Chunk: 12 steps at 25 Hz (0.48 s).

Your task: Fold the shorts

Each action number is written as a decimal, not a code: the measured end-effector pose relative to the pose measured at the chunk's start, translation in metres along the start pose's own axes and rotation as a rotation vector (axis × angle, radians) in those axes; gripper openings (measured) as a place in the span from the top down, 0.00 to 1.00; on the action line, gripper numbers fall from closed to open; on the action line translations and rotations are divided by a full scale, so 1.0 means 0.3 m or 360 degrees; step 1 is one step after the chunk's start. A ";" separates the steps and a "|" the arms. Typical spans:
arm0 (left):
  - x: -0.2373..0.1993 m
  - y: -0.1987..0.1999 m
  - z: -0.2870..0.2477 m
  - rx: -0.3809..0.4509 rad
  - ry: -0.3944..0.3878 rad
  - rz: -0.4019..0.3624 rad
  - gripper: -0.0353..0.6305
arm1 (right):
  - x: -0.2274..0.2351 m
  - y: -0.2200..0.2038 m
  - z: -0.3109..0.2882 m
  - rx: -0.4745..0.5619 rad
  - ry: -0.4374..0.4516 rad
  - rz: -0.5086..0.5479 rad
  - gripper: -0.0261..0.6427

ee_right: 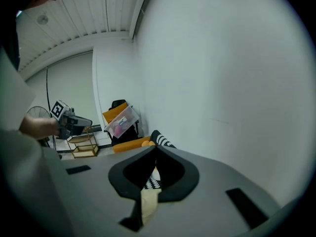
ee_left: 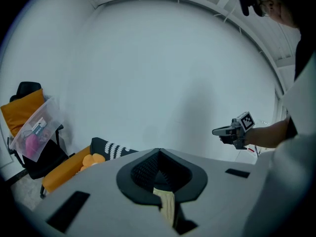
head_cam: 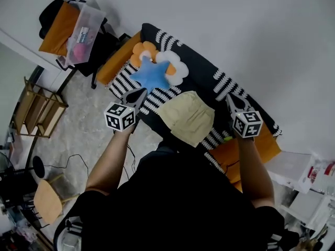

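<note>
The pale yellow shorts (head_cam: 187, 117) are spread over the dark sofa (head_cam: 246, 88), between the 2 grippers. The left gripper (head_cam: 138, 95) has its jaws closed tight on a strip of the yellow cloth, and the right gripper (head_cam: 232, 102) pinches another bit of it the same way. A striped throw (head_cam: 157, 101) covers the sofa, and a blue star cushion (head_cam: 153, 76) lies just beyond the shorts.
</note>
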State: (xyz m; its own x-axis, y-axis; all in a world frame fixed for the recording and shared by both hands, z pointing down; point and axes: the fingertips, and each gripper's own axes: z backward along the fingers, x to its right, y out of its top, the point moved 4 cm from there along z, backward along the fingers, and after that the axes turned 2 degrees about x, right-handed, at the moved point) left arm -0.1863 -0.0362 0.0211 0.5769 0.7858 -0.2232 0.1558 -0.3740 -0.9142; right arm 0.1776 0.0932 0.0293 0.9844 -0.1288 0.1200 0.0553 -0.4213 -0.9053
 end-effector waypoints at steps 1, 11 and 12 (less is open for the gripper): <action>-0.024 0.000 -0.023 -0.0011 -0.0002 0.0003 0.92 | 0.013 0.000 -0.034 -0.0013 -0.0002 0.0004 0.95; -0.277 -0.028 -0.223 -0.0095 -0.0002 0.0055 0.92 | 0.107 -0.047 -0.370 -0.0213 -0.0016 0.0094 0.95; -0.300 -0.037 -0.235 -0.0101 0.0001 0.0064 0.92 | 0.114 -0.060 -0.399 -0.0242 -0.0016 0.0100 0.95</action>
State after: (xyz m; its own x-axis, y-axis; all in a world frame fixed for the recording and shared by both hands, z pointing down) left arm -0.1836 -0.1376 0.0750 0.5845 0.7689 -0.2592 0.1826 -0.4359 -0.8813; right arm 0.1902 -0.0112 0.0984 0.9867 -0.1508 0.0604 -0.0318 -0.5438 -0.8386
